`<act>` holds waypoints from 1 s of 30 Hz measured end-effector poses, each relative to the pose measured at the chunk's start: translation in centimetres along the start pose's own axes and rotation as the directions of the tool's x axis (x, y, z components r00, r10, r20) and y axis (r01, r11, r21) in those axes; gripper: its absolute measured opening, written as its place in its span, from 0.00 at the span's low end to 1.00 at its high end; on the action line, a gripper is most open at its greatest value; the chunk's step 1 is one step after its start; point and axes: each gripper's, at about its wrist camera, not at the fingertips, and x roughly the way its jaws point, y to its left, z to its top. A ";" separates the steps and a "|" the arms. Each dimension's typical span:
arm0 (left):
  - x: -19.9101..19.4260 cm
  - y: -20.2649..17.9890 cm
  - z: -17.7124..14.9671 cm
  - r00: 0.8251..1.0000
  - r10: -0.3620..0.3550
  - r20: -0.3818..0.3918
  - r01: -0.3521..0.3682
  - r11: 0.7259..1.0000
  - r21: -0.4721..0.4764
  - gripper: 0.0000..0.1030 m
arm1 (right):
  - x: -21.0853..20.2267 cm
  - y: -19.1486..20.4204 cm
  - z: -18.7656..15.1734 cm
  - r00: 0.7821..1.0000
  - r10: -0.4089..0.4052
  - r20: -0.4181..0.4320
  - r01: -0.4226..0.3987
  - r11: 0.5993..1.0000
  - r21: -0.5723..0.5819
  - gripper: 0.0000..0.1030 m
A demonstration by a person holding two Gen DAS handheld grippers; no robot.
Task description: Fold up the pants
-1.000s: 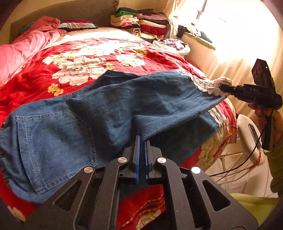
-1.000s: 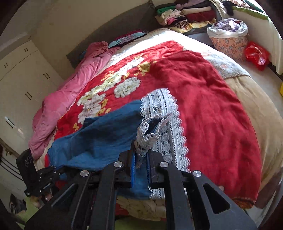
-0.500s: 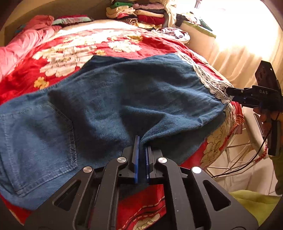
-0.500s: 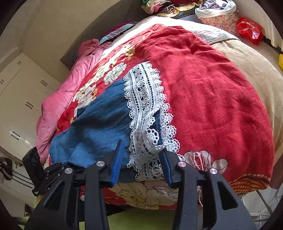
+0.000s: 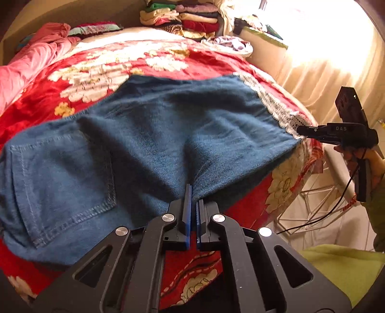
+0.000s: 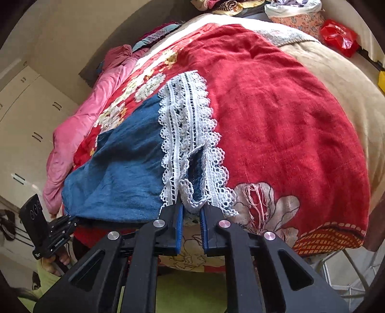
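Blue denim pants (image 5: 149,134) with a white lace hem (image 6: 187,125) lie spread across the red floral bedspread (image 5: 101,69). My left gripper (image 5: 193,192) is shut on a fold of denim at the near edge of the pants. My right gripper (image 6: 191,209) has its jaws partly apart around the lace hem corner (image 6: 192,197) at the bed's edge. The right gripper also shows in the left wrist view (image 5: 303,131) at the lace hem. The left gripper shows in the right wrist view (image 6: 72,222) at the denim edge.
A pink blanket (image 5: 26,65) lies along the bed's left side. Stacked folded clothes (image 5: 182,19) sit at the head of the bed. A white wire rack (image 5: 320,199) stands beside the bed. A red bag (image 6: 339,36) lies on the floor.
The pants were lowered and now lie flatter on the bed. My right gripper opened wide half a second ago and has since narrowed around the lace hem. My left gripper stayed shut on the denim.
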 end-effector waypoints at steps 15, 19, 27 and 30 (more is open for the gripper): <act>-4.5 2.5 -1.5 0.997 -0.003 0.076 0.011 0.995 -0.099 0.30 | -3.6 7.6 -0.3 0.957 -0.189 0.220 0.262 0.887 -0.380 0.45; -8.7 6.8 -2.5 0.981 0.107 0.162 -0.063 0.964 -0.258 0.48 | 1.1 11.9 -1.3 0.984 -0.103 0.143 0.166 0.813 -0.558 0.45; -11.3 14.3 -5.6 0.954 0.266 0.137 -0.155 0.830 -0.535 0.69 | 6.5 13.6 -2.2 0.993 -0.118 0.030 0.111 0.783 -0.613 0.45; -10.0 15.5 -5.9 0.959 0.264 0.105 -0.158 0.802 -0.577 0.70 | 6.6 12.4 -2.3 0.990 -0.142 0.003 0.116 0.794 -0.596 0.53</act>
